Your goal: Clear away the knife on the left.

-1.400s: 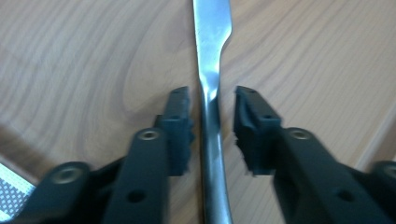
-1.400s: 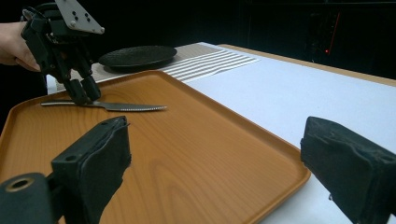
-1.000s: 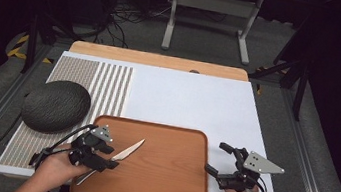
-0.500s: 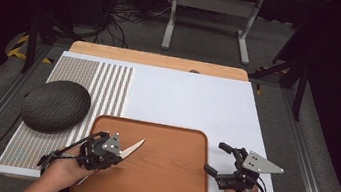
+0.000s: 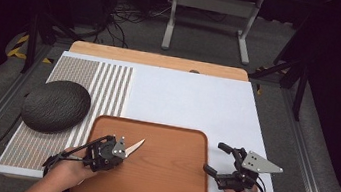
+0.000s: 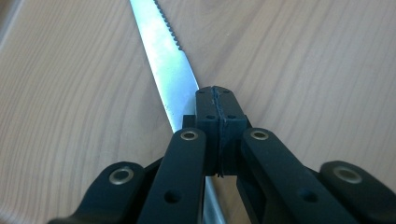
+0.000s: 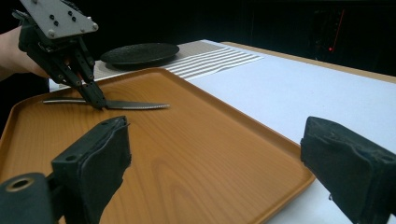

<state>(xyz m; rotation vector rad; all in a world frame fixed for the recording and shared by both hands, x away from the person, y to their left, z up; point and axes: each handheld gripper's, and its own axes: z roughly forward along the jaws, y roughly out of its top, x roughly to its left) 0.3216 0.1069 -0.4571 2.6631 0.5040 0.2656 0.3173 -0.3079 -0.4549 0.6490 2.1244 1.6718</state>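
Left gripper (image 5: 119, 148) lower and nearer the tray's front than a second ago, jaws just closed, now pinching the knife (image 6: 164, 51) where blade meets handle. Knife lying flat on the tray (image 5: 171, 187), left part, serrated blade aimed toward the tray's middle. Right gripper (image 5: 217, 159) unmoved at the tray's right edge, jaws spread wide, nothing between them. Dark plate (image 5: 56, 105) on the mat, left of the tray. Grip apparently secured; lifting the knife probably next

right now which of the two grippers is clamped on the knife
The left gripper: its jaws are shut on the knife where blade meets handle, on the tray. The right gripper stands wide open at the tray's right edge.
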